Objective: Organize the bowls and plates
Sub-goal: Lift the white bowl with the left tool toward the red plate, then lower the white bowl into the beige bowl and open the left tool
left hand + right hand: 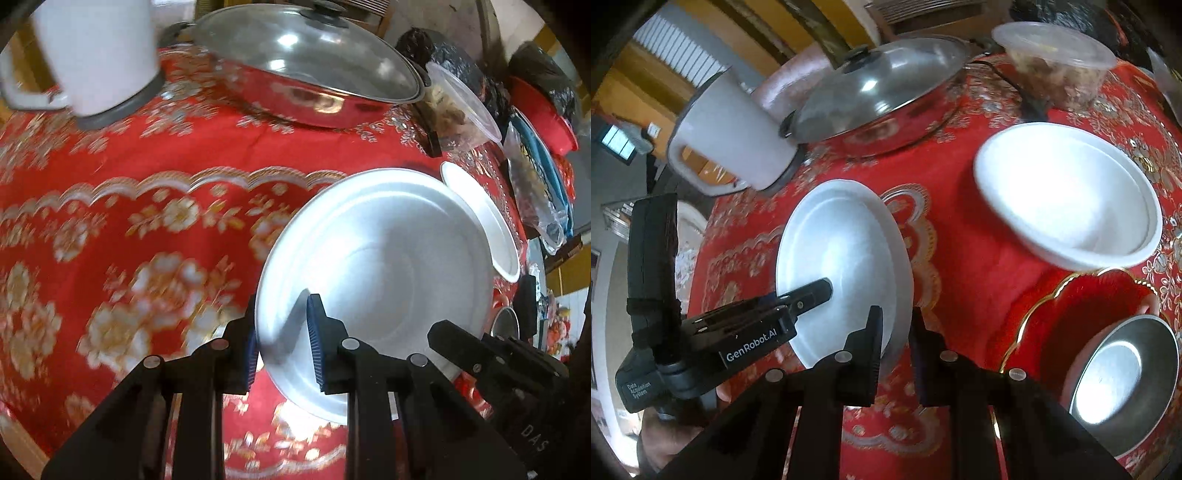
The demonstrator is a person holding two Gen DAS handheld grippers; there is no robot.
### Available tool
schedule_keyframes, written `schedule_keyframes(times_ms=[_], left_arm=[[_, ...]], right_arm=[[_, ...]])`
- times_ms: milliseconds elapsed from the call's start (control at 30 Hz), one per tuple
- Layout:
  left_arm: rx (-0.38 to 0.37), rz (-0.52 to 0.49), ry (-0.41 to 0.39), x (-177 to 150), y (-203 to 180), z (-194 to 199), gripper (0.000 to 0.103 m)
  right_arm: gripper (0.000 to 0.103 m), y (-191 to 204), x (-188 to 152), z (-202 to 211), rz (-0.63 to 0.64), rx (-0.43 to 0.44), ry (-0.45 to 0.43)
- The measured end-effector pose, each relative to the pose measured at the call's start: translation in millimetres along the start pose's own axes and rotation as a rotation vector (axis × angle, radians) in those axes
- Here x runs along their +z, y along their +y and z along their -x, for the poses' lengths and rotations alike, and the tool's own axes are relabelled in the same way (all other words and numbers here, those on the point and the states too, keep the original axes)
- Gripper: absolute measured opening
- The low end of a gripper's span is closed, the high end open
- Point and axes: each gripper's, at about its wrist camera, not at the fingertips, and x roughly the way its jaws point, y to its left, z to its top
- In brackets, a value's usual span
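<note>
Left wrist view showed my left tongs (282,341) clamped on the rim of a white plate (380,280), its blue ribbed pads (317,347) on either face, the plate tilted above the red brocade counter (147,155). From the right wrist view, my right tongs (895,334) pinched the opposite rim of that same plate. I judged I was mid-carry, both tongs sharing the load. A deep white bowl (1067,199) sat nearby on the cloth, and a steel bowl (1123,373) rested on a gold-edged red plate (1071,306). Next, I reckoned, the plate needed a level set-down, released evenly. It looked smooth, matte, shallow and round; slippery stuff for narrow pads.
</note>
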Motion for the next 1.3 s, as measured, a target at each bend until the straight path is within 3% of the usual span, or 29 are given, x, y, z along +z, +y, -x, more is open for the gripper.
schedule_keyframes(times_ms=[500,1067,1300], left_arm=[[0.058,0.118,-0.024,-78.0,59.1,60.3,0.021],[0.174,0.317,-0.076,-153.4,190.5,131.0,0.021],[0.217,0.406,-0.067,-183.3,243.0,143.4,0.021]], right_arm=[[0.017,71.9,-61.6,0.7,0.14,0.051,0.088],[0.018,222.9,-122.1,-35.1,0.354,0.173,0.178],[0.02,278.4,-144.8,-60.9,0.438,0.199,0.235]])
